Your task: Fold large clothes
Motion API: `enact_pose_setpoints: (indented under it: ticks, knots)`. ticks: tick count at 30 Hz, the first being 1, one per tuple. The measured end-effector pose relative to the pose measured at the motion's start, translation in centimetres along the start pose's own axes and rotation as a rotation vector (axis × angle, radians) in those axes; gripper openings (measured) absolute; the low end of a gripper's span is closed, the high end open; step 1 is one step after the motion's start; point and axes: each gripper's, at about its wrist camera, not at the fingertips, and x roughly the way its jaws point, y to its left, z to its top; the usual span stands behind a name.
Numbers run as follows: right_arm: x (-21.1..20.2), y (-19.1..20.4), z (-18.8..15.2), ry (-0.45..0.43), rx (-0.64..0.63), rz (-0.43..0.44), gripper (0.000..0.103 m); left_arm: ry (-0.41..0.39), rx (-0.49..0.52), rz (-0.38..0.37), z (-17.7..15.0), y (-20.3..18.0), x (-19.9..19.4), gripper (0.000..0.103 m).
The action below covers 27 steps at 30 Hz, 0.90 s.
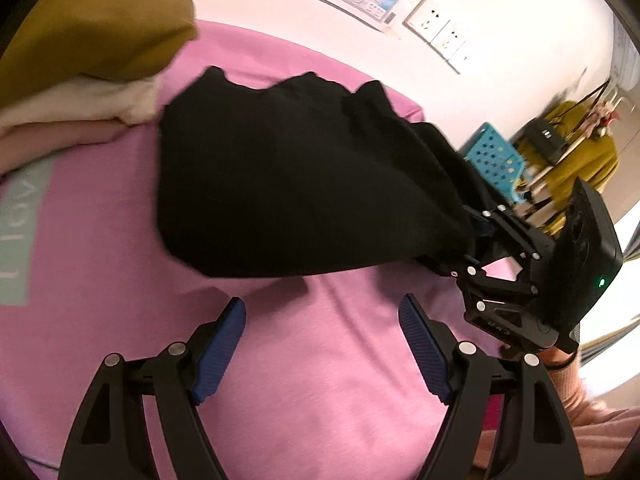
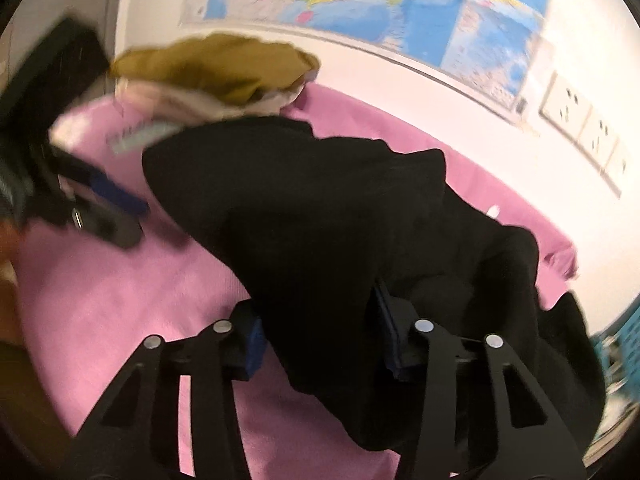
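Observation:
A black garment point(image 1: 288, 176) lies bunched on a pink cloth point(image 1: 304, 360) that covers the table. My left gripper point(image 1: 322, 312) is open and empty, just in front of the garment's near edge. My right gripper point(image 2: 316, 312) is shut on the black garment point(image 2: 320, 216) and holds its right end lifted off the pink cloth point(image 2: 120, 288). In the left wrist view the right gripper point(image 1: 476, 240) shows at the right, with the black fabric in its jaws. In the right wrist view the left gripper point(image 2: 112, 208) shows blurred at the left.
A stack of folded clothes, mustard point(image 1: 96, 28) on cream and pale pink, sits at the back left, also in the right wrist view point(image 2: 216, 64). A wall with a map point(image 2: 400, 4) and sockets point(image 1: 440, 32) is behind. A blue perforated basket point(image 1: 496, 156) stands off the right edge.

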Motion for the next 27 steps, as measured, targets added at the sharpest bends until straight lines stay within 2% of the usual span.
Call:
enact_pose_setpoints:
  ticks: [4,10,15,20,24,27]
  knots:
    - [-0.4,-1.2,0.9,-0.031,0.081,0.042,0.043,-0.018,-0.059,-0.071,1.2,-0.2,1.3,0.076]
    - [-0.2,-2.2,1.1,-0.039,0.141,0.085,0.043,-0.063,-0.218,-0.173,2.7,0.8,2.5,0.076]
    - [-0.2,-2.9,1.2,-0.054,0.185,0.111,0.042,-0.111,-0.295,-0.217,3.4,1.2,2.9,0.076]
    - [-0.3,-3.4,1.0,-0.065,0.224,0.133,0.042,-0.187,-0.405,-0.356,3.1,3.1,2.1,0.076]
    - [-0.1,-3.0,0.8,-0.052,0.205,0.133,0.042,-0.191,-0.493,-0.391,2.8,4.6,2.3,0.077]
    - [0.0,-2.7,0.5,-0.046,0.199,0.134,0.042,-0.196,-0.515,-0.372,3.5,5.1,2.4,0.075]
